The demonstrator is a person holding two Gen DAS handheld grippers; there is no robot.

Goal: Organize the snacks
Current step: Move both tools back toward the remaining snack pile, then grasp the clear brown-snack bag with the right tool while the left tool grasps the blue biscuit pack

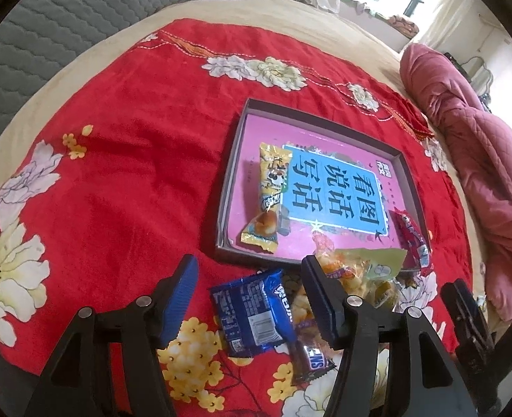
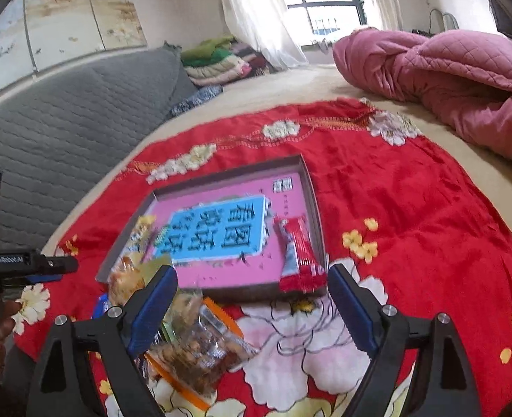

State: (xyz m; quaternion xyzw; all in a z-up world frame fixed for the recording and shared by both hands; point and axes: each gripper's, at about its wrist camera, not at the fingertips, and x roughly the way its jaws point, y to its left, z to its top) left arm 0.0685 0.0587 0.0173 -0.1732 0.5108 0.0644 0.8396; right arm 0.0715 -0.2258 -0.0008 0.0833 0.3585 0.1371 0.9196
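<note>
Two snacks already lie in the shallow box [image 1: 406, 173], the landmark here. Left wrist view: a yellow cake packet [image 1: 269, 198] rests along the box's left inner wall and a red packet [image 1: 414, 243] at its right near corner, evidently sorted there. Just before the box's near edge, loose on the red blanket [image 1: 117, 180], a blue biscuit packet [image 1: 252, 312] sits between the parted, empty jaws of the left tool [image 1: 252, 299]. Right wrist view: the right tool [image 2: 252, 299] hangs open and empty before the box; a clear bag of nuts [image 2: 200, 344] lies by its left finger.
</note>
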